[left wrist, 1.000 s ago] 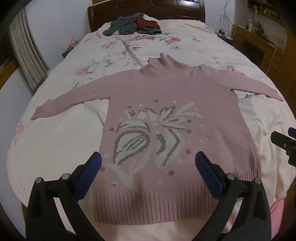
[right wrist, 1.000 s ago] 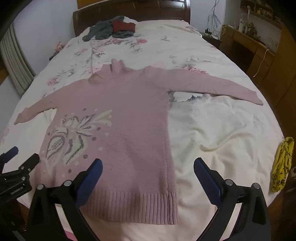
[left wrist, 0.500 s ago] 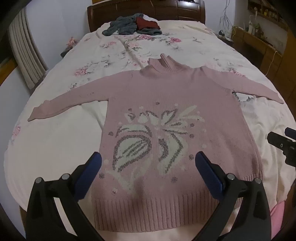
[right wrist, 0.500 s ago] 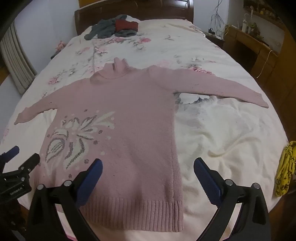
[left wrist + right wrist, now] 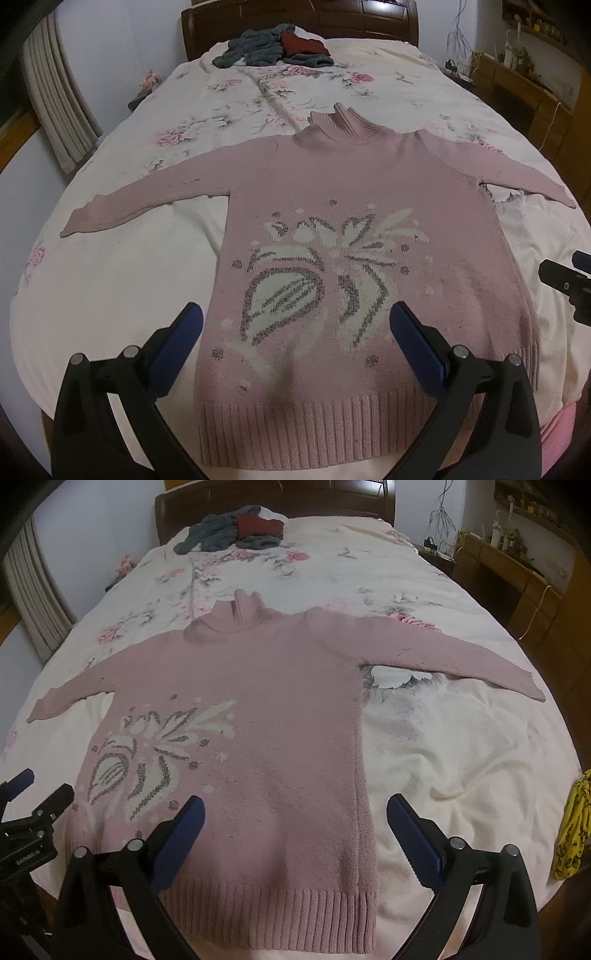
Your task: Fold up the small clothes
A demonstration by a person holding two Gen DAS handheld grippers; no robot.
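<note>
- Over the near hem of the pink turtleneck sweater, both grippers have eased forward in the last second; the knit now fills more of each view.
- Left gripper: jaws wide apart, holding nothing, above the hem's left half.
- Right gripper: equally wide, empty, straddling the sweater's right side seam.
- Sweater lies flat, face up, sleeves spread on the floral bedspread, collar toward the headboard.
- No fold begun; I judge this the approach to a first grasp.

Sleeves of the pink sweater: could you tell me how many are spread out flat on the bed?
2: the left sleeve reaches toward the curtain side, the right sleeve toward the wooden furniture.
</note>
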